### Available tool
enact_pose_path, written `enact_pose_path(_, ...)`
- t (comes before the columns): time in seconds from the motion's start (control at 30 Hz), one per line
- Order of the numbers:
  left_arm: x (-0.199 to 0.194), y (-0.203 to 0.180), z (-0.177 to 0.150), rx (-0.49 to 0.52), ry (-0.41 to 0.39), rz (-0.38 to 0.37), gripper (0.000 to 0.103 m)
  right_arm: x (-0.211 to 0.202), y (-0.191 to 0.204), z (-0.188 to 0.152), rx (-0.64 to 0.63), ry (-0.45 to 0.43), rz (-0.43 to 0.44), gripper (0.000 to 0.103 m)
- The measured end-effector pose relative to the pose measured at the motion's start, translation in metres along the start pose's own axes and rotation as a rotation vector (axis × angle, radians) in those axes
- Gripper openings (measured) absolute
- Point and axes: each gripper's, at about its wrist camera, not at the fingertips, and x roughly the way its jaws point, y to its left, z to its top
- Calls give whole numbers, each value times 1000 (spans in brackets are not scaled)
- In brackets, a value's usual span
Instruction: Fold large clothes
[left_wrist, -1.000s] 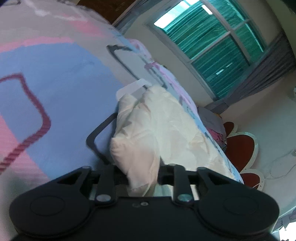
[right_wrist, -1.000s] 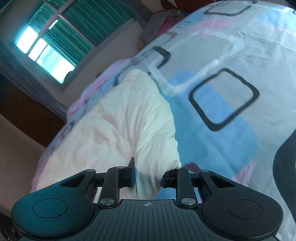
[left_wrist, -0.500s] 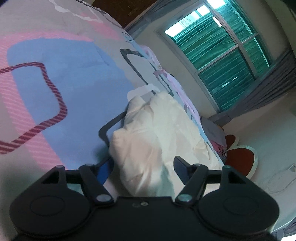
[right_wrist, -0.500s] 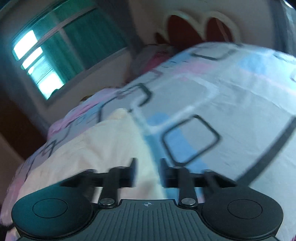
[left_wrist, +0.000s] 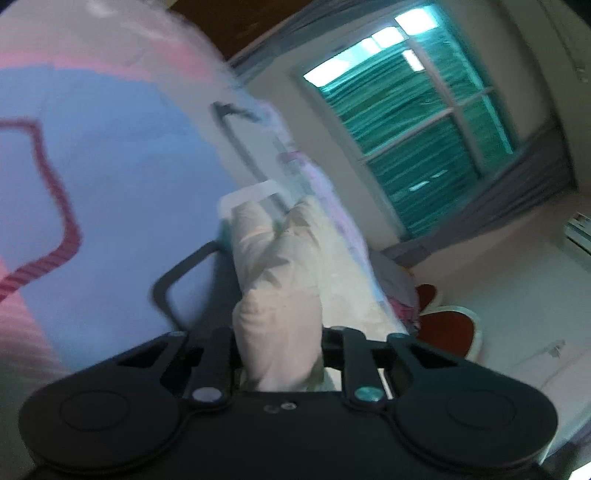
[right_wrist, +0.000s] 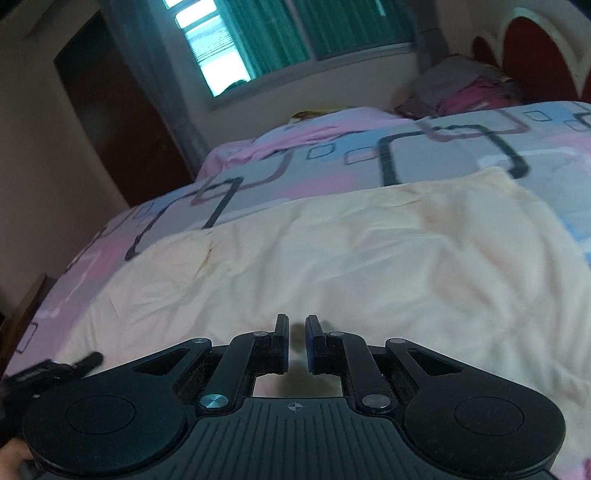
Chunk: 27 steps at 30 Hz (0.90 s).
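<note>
Bright window (left_wrist: 413, 122), green curtains (right_wrist: 332, 26), patterned bed (right_wrist: 332, 162).

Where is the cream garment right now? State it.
The cream garment lies spread across the patterned bedspread in the right wrist view, below the window; in the left wrist view the left gripper pinches a bunched fold.

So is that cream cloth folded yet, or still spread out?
Mostly spread: the cream cloth lies flat across the bed, one bunched end pinched in the left claw.

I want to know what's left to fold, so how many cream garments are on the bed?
1. A single cream garment lies spread across the patterned bedspread; in the left wrist view a bunched end of it sits between the left tongs. Others may be out of view.
</note>
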Motion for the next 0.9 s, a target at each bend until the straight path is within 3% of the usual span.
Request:
enact_pose_path(0.13, -8, -20, 1, 58, -16, -51, 18, 40, 2, -8, -27, 96, -62, 6)
enact_pose_path(0.3, -8, -56, 3, 172, -8, -118, 18, 61, -10, -16, 10, 120, -76, 0)
enact_pose_path(0.43, -7, -93, 4, 293, -7, -147, 18, 52, -18, -5, 71, 133, -67, 0)
enact_pose_path(0.53, -2, -103, 6, 340, 3, -146, 18, 12, -17, 4, 95, 62, -33, 0)
enact_pose_path(0.7, 0, -109, 8, 384, 25, -149, 18, -18, -20, -10, 125, 166, -11, 0)
enact_pose_path(0.8, -4, -116, 7, 418, 34, -163, 18, -3, -21, -29, 122, 256, -19, 0)
enact_pose_path(0.9, -7, -132, -2, 467, 54, -197, 18, 14, -17, -47, 107, 281, -30, 0)
